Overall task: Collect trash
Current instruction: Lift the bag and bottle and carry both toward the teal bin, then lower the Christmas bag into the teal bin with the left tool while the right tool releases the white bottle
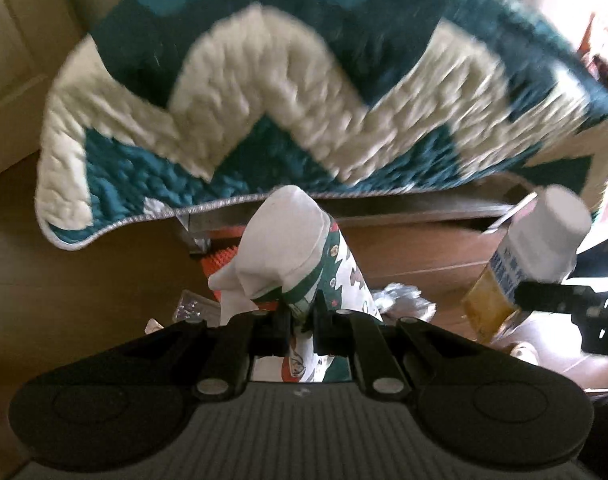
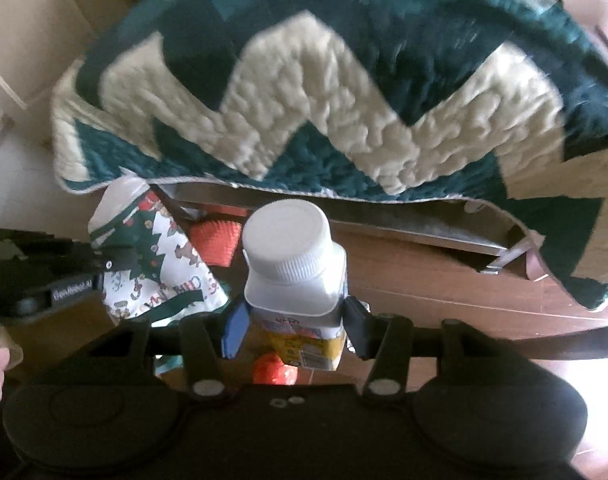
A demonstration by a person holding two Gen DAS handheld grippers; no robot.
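Observation:
My left gripper [image 1: 302, 314] is shut on a printed paper cup [image 1: 328, 276] with green, white and red Christmas pictures and crumpled white tissue [image 1: 280, 236] stuffed in it. The cup also shows in the right wrist view [image 2: 160, 256], at the left. My right gripper [image 2: 294, 320] is shut on a white-capped bottle [image 2: 292, 256] with a yellow label. The bottle also shows in the left wrist view [image 1: 540, 244], at the right. Both are held above a brown wooden floor [image 1: 416, 248].
A teal and cream zigzag quilt [image 1: 296, 92] hangs over a bed edge just ahead. On the floor lie an orange ridged cup [image 2: 216, 240], crumpled foil [image 1: 404, 300], a small clear wrapper [image 1: 192, 304] and a red-orange object [image 2: 274, 370] under the bottle. A pale wall [image 1: 12, 52] stands at the left.

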